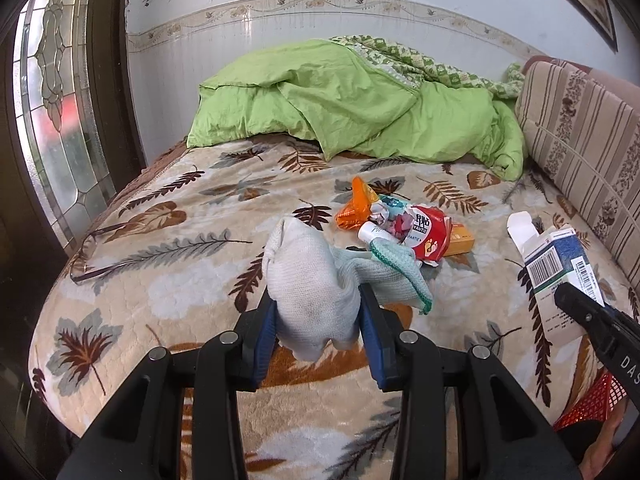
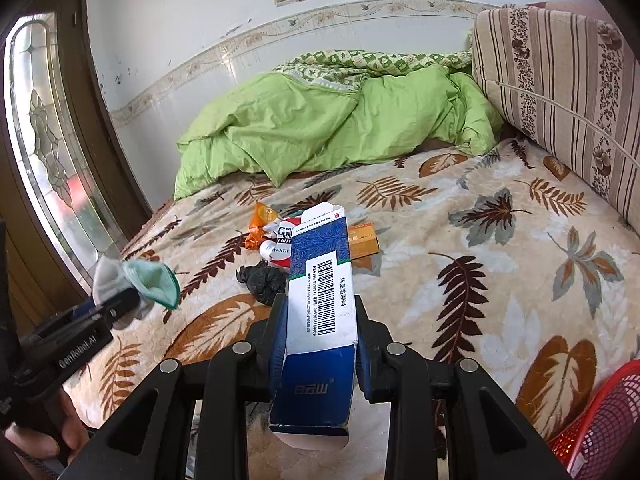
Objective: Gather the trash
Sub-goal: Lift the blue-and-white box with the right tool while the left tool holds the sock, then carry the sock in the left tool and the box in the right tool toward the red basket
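Left gripper [image 1: 318, 320] clamped on bunched sock [image 1: 312, 292], held above near edge of bed [image 1: 120, 280]. Right gripper [image 2: 320, 332] clamped on empty blue-white carton [image 2: 320, 300], flap open, also lifted. Red basket [image 2: 600, 420] just off bed's near right corner, likely drop spot. Mid-bed: pile of wrappers [image 1: 404, 228], orange box [image 1: 460, 242], black crumpled bag [image 2: 264, 282] not yet picked up. Green quilt [image 1: 352, 100] at far edge. Risk: sock grip soft, could slip free; thin carton may crush or twist out; sock perhaps not trash.
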